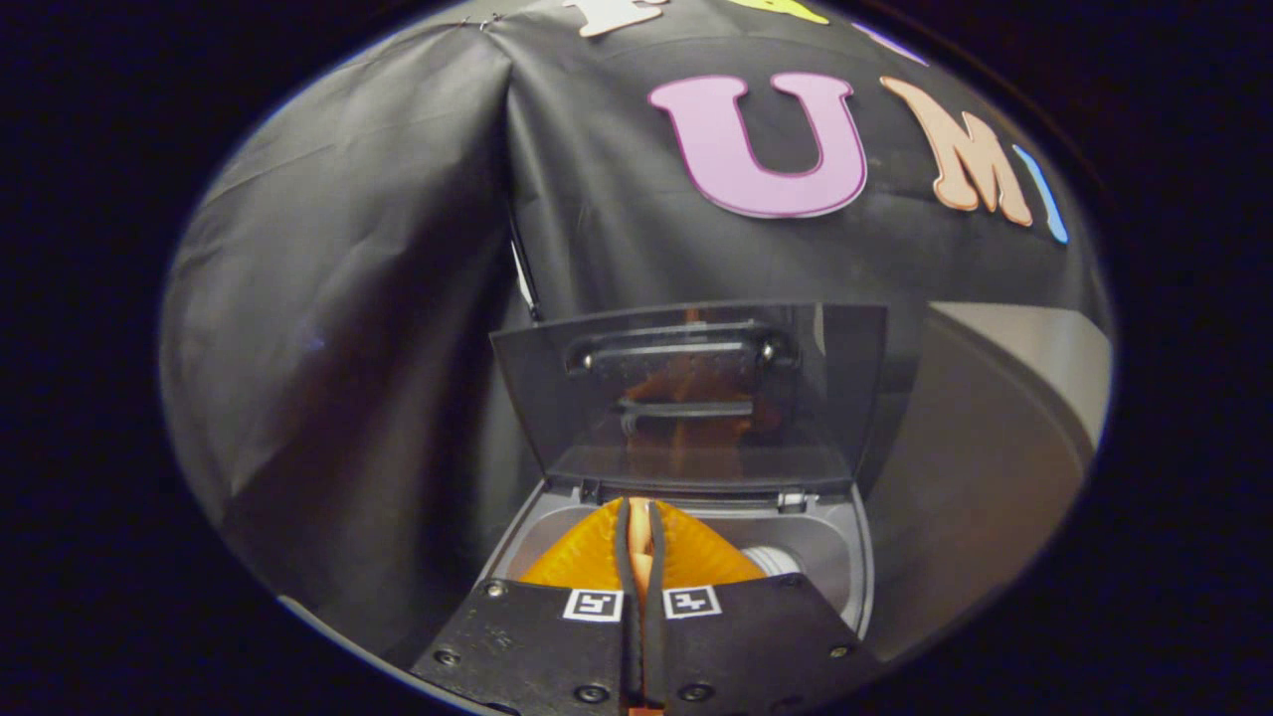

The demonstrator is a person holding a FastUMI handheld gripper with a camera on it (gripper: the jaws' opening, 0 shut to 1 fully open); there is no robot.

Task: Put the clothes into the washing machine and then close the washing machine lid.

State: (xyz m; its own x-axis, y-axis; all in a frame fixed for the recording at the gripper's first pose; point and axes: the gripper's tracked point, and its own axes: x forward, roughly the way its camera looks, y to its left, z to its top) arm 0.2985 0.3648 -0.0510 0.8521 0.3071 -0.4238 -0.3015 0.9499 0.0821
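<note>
Main risk from here: the orange cloth (597, 557) looks bunched high in the mouth of the washing machine (845, 557), so if it is let go too early a fold may hang over the rim and jam the lid (696, 398) when it comes down. Likely cause would be releasing while the cloth still sits above the tub opening instead of pushing it deeper. Second risk: the lid stands open and upright just behind the tub, its tinted panel reflecting the orange cloth, and a clumsy pull back could knock it or slam it before the cloth is clear. Third: the cloth could stick to the fingers on release and get dragged back out of the machine. The claw (640, 542) points down into the machine opening, fingers nearly together with only a thin gap, and a strip of the orange cloth shows in that gap, so it reads as clenched on the cloth, pinching a fold between both fingers. The cloth fans out to either side of the fingers, inside the grey tub rim, with a pale round part of the tub showing beside it on the side away from the dark curtain (348, 298). Cannot tell how deep the cloth reaches into the tub. The lid is not yet closed, and that step waits on release.
</note>
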